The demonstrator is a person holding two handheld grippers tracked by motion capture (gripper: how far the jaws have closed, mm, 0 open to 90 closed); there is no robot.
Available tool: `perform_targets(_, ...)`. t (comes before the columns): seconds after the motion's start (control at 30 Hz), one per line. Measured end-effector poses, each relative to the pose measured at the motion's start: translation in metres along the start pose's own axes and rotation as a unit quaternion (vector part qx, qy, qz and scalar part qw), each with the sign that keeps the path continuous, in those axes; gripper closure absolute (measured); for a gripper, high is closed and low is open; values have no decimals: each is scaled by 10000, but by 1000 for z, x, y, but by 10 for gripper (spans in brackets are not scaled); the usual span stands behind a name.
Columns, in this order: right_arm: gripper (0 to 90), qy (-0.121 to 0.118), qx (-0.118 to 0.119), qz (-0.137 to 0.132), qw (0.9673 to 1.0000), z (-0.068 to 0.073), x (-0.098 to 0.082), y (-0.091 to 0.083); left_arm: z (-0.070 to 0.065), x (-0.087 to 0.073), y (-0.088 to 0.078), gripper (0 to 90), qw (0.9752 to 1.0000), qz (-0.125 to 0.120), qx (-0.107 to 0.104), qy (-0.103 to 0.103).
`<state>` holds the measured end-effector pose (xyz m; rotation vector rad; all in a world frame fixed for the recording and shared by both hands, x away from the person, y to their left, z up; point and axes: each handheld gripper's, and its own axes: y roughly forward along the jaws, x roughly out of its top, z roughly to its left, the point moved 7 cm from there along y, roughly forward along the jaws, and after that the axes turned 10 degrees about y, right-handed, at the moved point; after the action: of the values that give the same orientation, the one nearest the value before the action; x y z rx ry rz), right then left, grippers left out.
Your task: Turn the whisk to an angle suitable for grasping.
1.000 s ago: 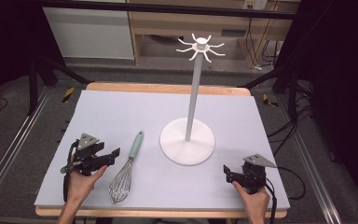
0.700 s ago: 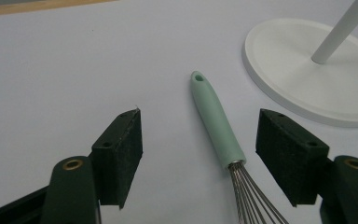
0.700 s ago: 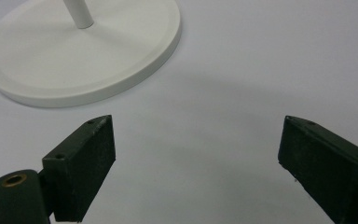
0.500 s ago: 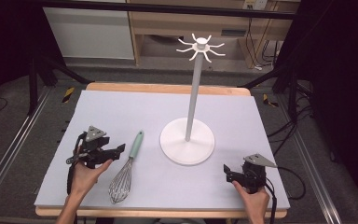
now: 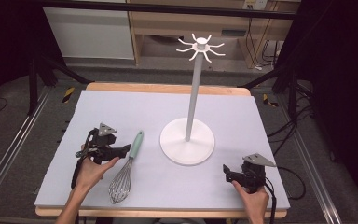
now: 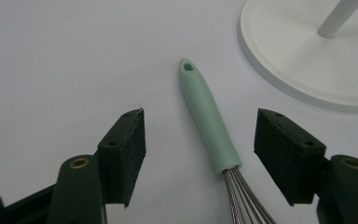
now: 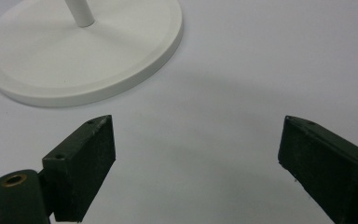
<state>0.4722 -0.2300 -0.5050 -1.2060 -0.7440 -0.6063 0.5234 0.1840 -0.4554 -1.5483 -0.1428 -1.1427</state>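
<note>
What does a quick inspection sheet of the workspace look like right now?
Surface: lavender mat on a wooden table, flat.
Job's things: wire whisk with mint-green handle lying flat; white hook stand with round base upright beside it.
Clutter: nothing seen.
Grippers: left gripper open, jaws just closing slightly, astride the whisk handle without touching; right gripper open, nothing between its jaws.
Cables: black cable trails from the right gripper.
Surroundings: wooden shelving, dark floor with cables.
</note>
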Motion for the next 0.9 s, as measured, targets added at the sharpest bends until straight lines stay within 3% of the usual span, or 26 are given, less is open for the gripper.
perform_targets(0.33,114,-34,6,62,10000,1,-1,1,-6,-1,13,391,9994,335,-109,-64)
perform_targets(0.67,114,-34,30,96,9999,2,-2,2,-17,-2,29,459,9963,742,-386,-183)
perform_targets(0.9,114,-55,47,102,9999,1,-1,2,-18,-5,36,472,9947,957,-338,-183)
